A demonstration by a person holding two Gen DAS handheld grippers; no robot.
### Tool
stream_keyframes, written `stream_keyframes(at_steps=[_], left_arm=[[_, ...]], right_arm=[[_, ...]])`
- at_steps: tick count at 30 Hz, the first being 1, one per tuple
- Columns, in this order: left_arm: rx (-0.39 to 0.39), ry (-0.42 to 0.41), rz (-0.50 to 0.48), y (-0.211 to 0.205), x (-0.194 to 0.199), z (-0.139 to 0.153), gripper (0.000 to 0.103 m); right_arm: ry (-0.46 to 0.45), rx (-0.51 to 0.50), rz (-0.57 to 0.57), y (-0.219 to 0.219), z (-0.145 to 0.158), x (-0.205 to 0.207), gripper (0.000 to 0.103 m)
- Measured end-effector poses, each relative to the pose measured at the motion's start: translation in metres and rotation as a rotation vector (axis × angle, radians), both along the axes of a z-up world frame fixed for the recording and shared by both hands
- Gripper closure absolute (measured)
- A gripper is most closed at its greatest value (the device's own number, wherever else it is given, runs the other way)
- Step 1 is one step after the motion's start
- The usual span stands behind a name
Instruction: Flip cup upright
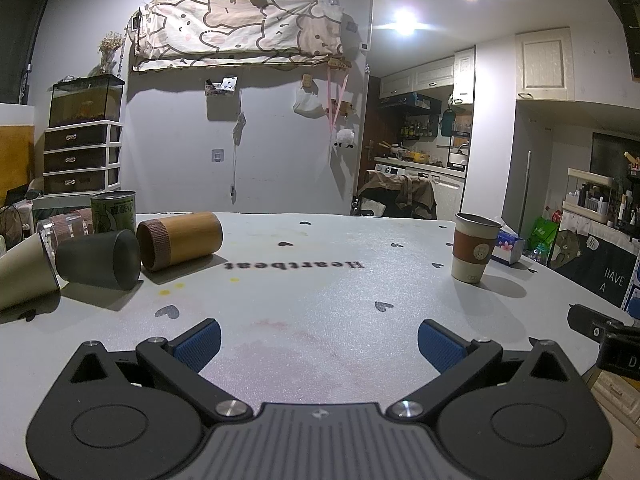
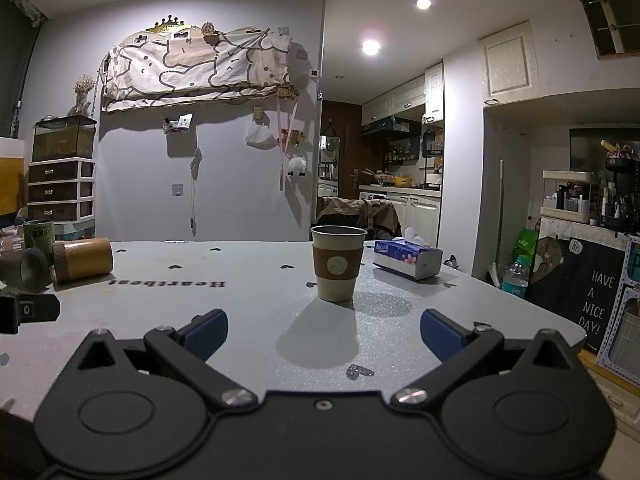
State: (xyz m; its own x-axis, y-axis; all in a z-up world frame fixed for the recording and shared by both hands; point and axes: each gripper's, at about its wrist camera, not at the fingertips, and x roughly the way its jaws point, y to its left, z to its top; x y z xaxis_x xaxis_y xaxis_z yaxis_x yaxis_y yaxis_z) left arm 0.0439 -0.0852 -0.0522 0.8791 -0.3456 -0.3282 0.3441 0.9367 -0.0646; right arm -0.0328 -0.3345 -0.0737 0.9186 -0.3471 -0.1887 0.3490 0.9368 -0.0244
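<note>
Standing upright near the right edge of the table (image 2: 256, 320), the paper cup (image 2: 338, 264) has its mouth up and wears a brown sleeve with a round pale label. Its inside is dark, so I cannot tell if anything is in it. Just beside it, toward the far right corner, lies a tissue pack (image 2: 408, 258) with a white tissue coming out from the top.

At the far left corner several containers are grouped. A bamboo cup (image 1: 179, 240) lies on its side, its open end to the left, with a ribbed brown band around that end. A dark grey cup (image 1: 98, 258) also lies on its side, close against the bamboo one. A beige cup (image 1: 24, 270) lies nearest the left edge and is cut off by the picture border. Behind them a green tin (image 1: 113, 213) stands upright, and a clear jar (image 1: 64, 229) is partly hidden by the dark cup; its content is hard to make out.

The left gripper (image 1: 319, 340) hangs low over the near edge of the table, jaws wide apart, with nothing between the blue pads. The right gripper (image 2: 324, 334) is also spread wide and holds nothing; the paper cup is well ahead of its fingertips.
</note>
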Motion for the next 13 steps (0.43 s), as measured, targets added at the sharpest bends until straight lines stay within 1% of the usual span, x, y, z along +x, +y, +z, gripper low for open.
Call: stream_keyframes(at_steps=[13], left_arm=[[-0.001,0.002,0.0,0.0001,-0.0005,0.0001,0.0]], right_arm=[[-0.001,-0.002,0.001,0.0007,0.0003,-0.0001,0.0]])
